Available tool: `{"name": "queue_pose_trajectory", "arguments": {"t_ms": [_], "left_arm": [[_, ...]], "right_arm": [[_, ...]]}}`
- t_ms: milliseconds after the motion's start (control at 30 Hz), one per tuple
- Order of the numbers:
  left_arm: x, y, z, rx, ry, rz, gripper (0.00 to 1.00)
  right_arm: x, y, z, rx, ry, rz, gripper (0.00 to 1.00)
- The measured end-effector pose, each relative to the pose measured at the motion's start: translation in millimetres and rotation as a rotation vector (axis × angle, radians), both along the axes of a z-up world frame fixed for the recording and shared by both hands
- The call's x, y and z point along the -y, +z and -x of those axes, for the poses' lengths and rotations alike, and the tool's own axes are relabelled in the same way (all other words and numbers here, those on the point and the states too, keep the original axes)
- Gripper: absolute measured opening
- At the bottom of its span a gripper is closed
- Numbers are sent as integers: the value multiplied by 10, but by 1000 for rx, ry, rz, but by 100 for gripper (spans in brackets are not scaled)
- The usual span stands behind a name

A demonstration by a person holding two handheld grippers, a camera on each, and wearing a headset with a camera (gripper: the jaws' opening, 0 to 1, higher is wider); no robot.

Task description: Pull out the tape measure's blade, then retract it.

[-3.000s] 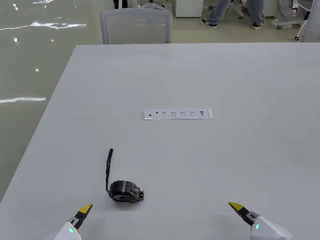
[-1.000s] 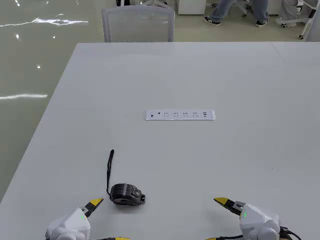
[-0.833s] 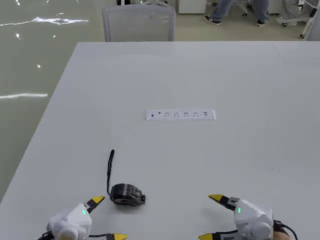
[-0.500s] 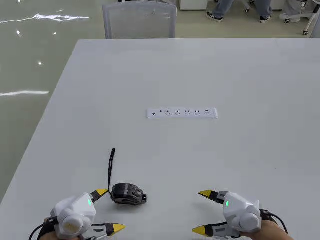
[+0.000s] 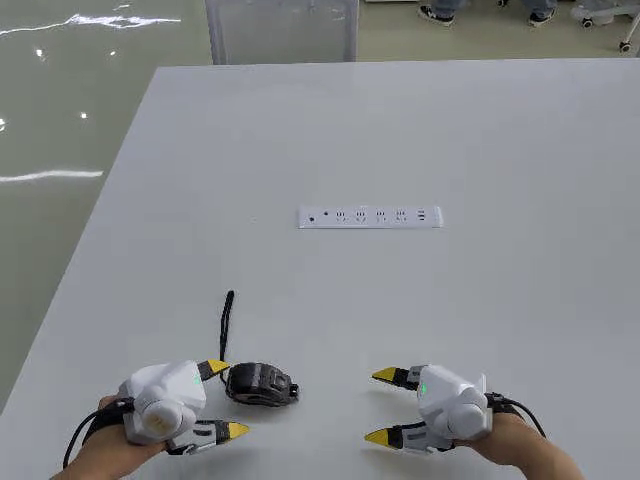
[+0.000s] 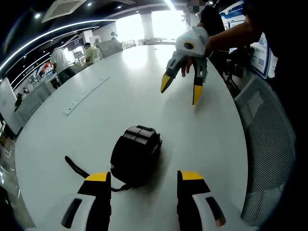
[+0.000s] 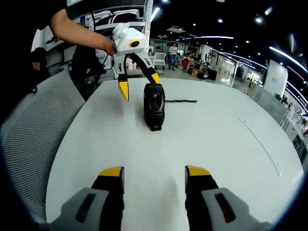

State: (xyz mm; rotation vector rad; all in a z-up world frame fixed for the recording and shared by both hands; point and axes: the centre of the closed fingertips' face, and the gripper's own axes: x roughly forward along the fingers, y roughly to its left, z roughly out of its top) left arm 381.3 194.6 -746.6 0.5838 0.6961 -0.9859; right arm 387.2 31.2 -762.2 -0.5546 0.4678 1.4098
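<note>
Down at the near left of the white desk (image 5: 400, 130) lies the black tape measure (image 5: 260, 384), flat on its side, its black wrist strap (image 5: 226, 320) running away from it toward the white power strip (image 5: 370, 216) at mid-desk. The left tool (image 5: 227, 398) sits right on it: yellow-tipped jaws spread wide, the farther tip just beside the case, the nearer tip off to the person's side, nothing pinched. In the left gripper view the case sits just ahead of the gap between the two jaws, not quite inside it. Over to the right, well apart from the tape measure, the right tool (image 5: 379, 406) hovers low above bare desk, jaws spread too, pointing across at the case. A grey chair (image 5: 280, 30) stands at the far edge.
</note>
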Motion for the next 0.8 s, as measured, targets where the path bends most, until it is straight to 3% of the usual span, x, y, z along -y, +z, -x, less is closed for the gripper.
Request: {"name": "queue_pose_trajectory", "arguments": {"t_ms": [267, 800], "left_arm": [[-12, -77, -101, -21, -60, -61, 44], [-10, -189, -235, -80, -123, -108, 29]], "right_arm": [[-225, -61, -48, 3, 42, 10, 43], [-620, -154, -91, -22, 43, -8, 31]]}}
